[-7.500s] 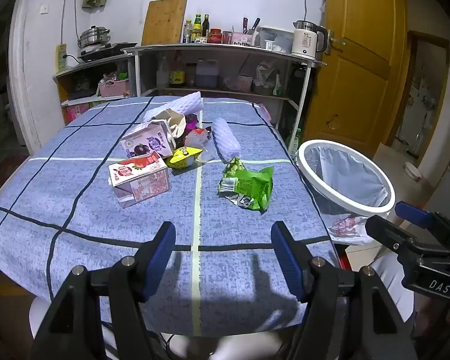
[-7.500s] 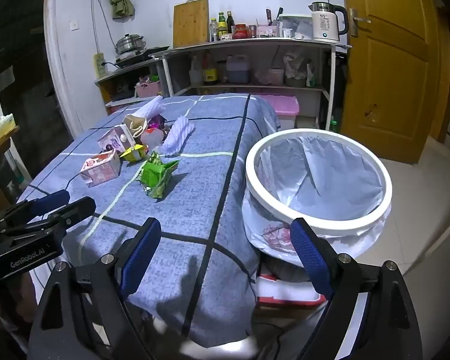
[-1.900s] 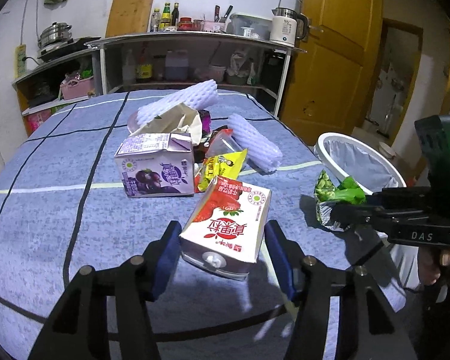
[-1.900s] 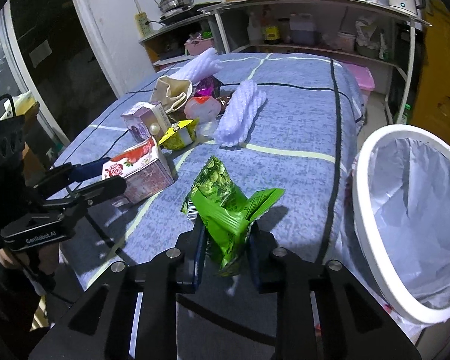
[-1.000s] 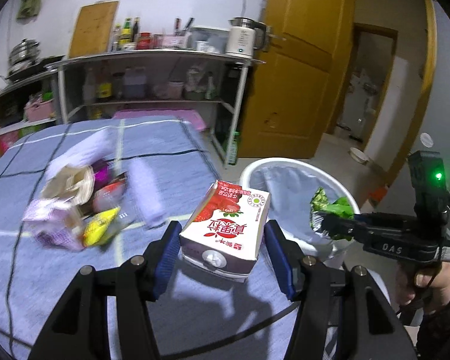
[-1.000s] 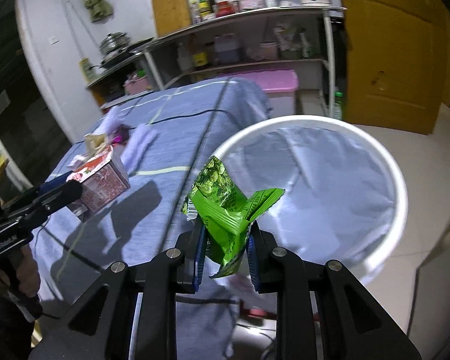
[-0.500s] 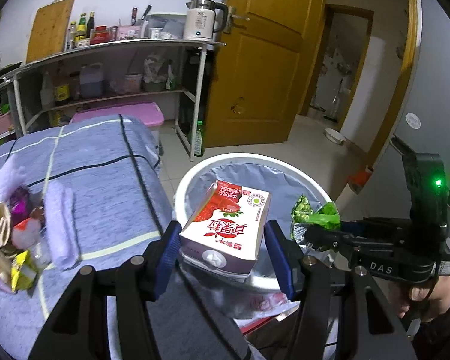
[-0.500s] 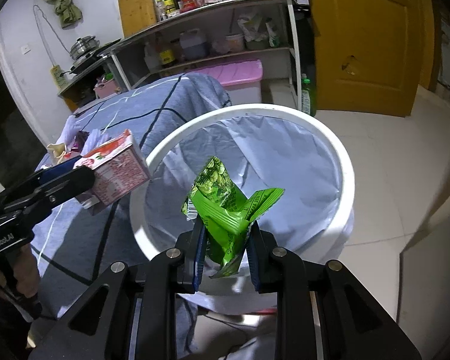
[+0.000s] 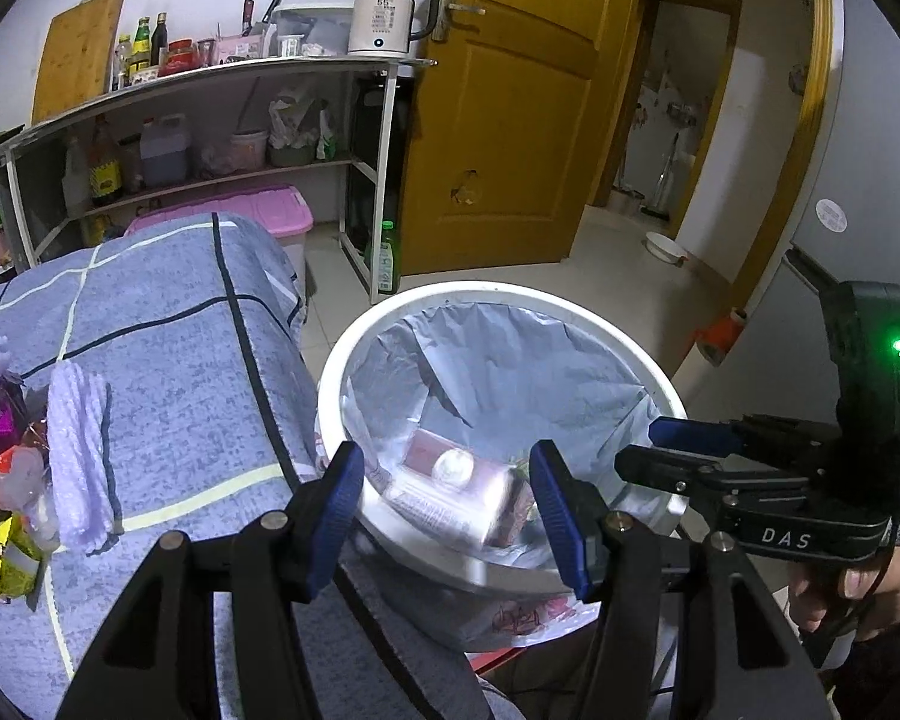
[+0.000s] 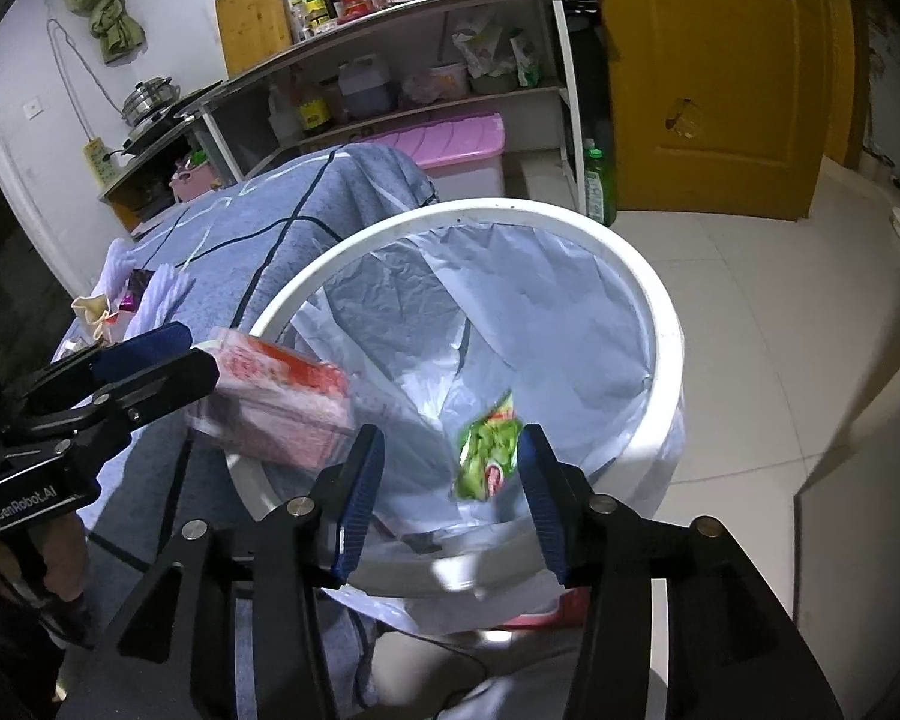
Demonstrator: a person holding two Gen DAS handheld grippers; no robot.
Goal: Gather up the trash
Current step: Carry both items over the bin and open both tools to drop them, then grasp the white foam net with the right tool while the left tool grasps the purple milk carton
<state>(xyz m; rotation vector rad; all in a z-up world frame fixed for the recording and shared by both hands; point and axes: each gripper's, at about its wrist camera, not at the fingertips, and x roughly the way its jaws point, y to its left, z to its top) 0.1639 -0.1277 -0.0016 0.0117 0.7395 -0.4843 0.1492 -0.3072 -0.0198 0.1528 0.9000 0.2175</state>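
Both grippers hang over the white round bin with a pale plastic liner (image 10: 660, 324). The left gripper (image 9: 444, 516) has its jaws released, and the blurred red-and-white drink carton (image 9: 462, 495) is falling just below them into the bin. The right gripper (image 10: 450, 498) is opening its jaws; the green snack wrapper (image 10: 487, 456) drops free between them. Remaining litter lies on the blue checked tabletop (image 9: 168, 348), nearer the left gripper, partly cut off at the frame edge.

"DAS" marks the right tool (image 9: 678, 450), "GenRobot.AI" the left tool (image 10: 150, 360), "55" the kettle (image 9: 384, 15).
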